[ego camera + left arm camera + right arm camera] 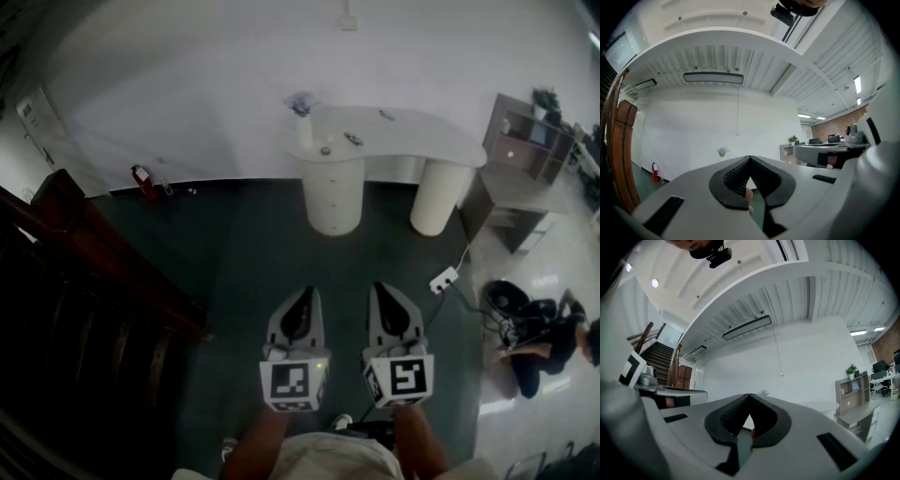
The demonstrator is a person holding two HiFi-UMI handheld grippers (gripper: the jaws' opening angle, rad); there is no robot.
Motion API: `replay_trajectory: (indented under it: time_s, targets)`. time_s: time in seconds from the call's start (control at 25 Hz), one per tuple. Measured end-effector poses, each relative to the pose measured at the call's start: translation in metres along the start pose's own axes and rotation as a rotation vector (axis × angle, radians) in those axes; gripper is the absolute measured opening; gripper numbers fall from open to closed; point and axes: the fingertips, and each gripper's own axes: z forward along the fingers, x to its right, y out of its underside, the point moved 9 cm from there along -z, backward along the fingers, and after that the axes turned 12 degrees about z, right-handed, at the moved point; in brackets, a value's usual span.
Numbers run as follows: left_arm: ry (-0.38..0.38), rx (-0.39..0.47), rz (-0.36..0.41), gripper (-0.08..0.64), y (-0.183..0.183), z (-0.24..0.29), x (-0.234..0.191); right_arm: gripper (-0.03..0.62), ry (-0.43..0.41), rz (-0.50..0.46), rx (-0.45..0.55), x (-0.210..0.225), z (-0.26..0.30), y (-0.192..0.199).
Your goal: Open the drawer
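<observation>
Dark green floor (234,244), white wall (187,84), wooden staircase (94,272) at left, curved white desk (403,136) upper centre, drawer pedestal (334,192) beneath it, left gripper (302,292) and right gripper (384,287) lower centre, jaws closed tip to tip, holding nothing, well apart from the pedestal.

Head view: the drawers (332,187) in the round pedestal (333,220) show only as faint lines; handles are too small to tell. Small items (353,139) on the white surface (422,141) cannot be identified. The dark staircase (84,309) runs off the left edge, its detail lost in shadow. A person (548,347) is partly cut by the right edge. In the 2 gripper views, the left gripper (750,159) and right gripper (750,396) block the pedestal with their own shells. What shows in the gap below the fingers (736,177) is too small to tell.
</observation>
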Motion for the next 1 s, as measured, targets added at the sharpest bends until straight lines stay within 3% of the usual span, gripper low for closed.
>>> replay_trajectory:
  time_s: [0.24, 0.64, 1.0]
  targets:
    - [-0.002, -0.009, -0.015, 0.002, 0.015, 0.03, -0.025, 0.005, 0.0, 0.0, -0.03, -0.003, 0.038, 0.012]
    - [0.024, -0.01, -0.011, 0.002, 0.04, 0.105, -0.106, 0.005, 0.05, -0.023, -0.056, -0.02, 0.145, 0.028]
    - [0.058, -0.003, -0.055, 0.002, 0.06, 0.159, -0.177, 0.005, 0.079, -0.058, -0.044, -0.043, 0.225, 0.039]
